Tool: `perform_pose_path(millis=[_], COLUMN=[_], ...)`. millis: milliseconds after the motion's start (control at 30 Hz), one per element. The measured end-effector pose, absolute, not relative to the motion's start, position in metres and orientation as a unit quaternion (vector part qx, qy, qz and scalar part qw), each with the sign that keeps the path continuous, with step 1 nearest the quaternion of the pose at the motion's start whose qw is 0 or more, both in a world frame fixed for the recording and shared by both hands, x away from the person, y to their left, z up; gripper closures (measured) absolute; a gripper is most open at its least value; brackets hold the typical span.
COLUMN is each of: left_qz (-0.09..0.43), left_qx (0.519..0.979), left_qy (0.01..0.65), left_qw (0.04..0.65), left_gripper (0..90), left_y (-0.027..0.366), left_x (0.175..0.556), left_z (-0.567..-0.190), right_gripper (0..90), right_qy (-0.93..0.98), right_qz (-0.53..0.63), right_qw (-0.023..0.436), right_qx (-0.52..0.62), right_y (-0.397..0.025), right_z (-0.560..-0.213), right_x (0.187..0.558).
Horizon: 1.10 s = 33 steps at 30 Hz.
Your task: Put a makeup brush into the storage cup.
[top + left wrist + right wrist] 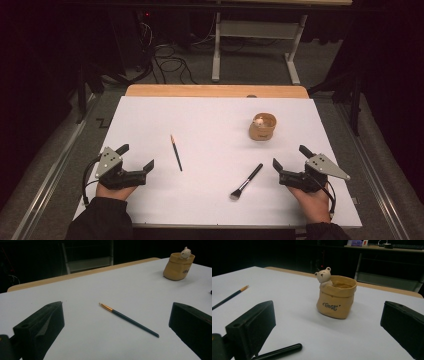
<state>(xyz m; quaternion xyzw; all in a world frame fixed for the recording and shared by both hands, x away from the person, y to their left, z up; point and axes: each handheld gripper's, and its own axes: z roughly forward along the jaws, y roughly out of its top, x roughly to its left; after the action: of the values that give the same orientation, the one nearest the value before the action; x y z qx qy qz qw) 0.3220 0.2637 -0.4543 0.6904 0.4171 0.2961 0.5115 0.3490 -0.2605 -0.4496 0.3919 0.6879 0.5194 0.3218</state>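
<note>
Left gripper (pixel 136 156) and right gripper (pixel 290 156), both with jaws wide and holding nothing, rest at the near edge of the white surface (pixel 210 115). Between them lie a thin brush (pixel 176 152) and a makeup brush (pixel 246 181); the bear pot (pixel 263 126) stands beyond, unobstructed.

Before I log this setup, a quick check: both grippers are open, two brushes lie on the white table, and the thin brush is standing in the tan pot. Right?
Not quite. The thin brush is not in the tan pot; the high view shows it lying flat on the white table, ahead of the left gripper. The rest holds: both grippers, the right gripper too, have jaws apart, and the thicker brush lies on the table as well.
</note>
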Motion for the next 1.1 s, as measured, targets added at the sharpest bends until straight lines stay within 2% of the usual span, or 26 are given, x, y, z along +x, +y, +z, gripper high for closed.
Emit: perform_pose_path(millis=[533, 1100], left_qz=[0.303, 0.287], left_qx=[0.674, 0.672], left_qy=[0.440, 0.474], left_qw=[0.511, 0.492], left_gripper=[1.0, 2.2], left_y=[0.274, 0.288], left_x=[0.325, 0.330], left_z=[-0.457, -0.461], right_gripper=[0.3, 0.4], right_qy=[0.700, 0.712], right_qz=[0.504, 0.492], right_qw=[0.322, 0.317], right_qx=[0.390, 0.388], right_y=[-0.265, -0.260], right_z=[-0.447, -0.452], right_x=[0.354, 0.354])
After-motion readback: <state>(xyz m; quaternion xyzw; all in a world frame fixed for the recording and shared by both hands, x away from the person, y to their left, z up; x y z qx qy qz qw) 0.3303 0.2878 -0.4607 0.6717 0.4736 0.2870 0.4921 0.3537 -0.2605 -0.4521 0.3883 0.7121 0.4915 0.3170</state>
